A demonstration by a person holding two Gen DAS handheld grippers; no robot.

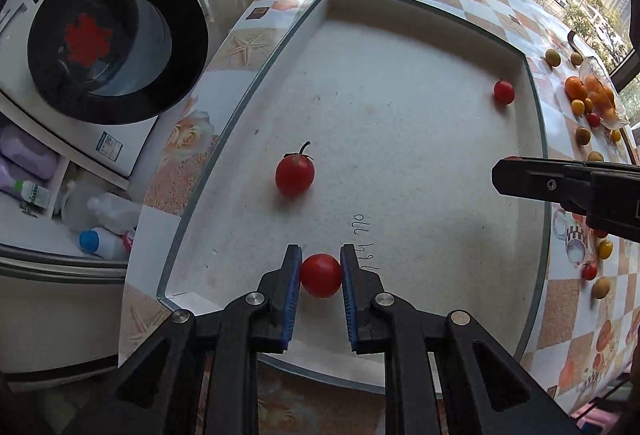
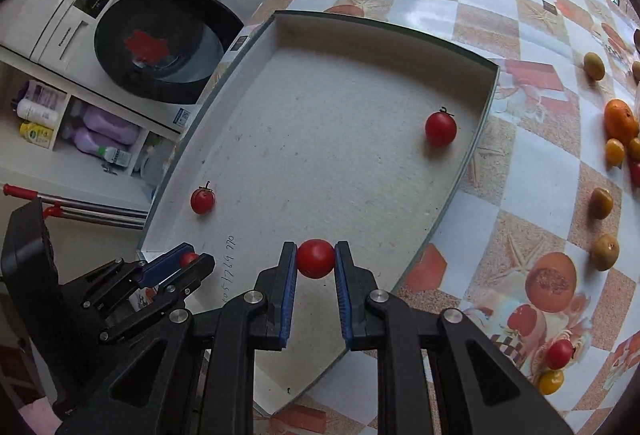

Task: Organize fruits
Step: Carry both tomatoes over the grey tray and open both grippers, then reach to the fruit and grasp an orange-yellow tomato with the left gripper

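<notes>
Clamping one cherry tomato per gripper, my jaws grip each equator lightly; thin, smooth skin bruises easily.

Washing machine, detergent bottles

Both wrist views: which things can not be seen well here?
- Left view: right gripper tips edge-on; its tomato shows only as a red sliver.
- Right view: left gripper fingers cover most of its tomato.
- Both: writing on the tray too small to read surely.
</notes>
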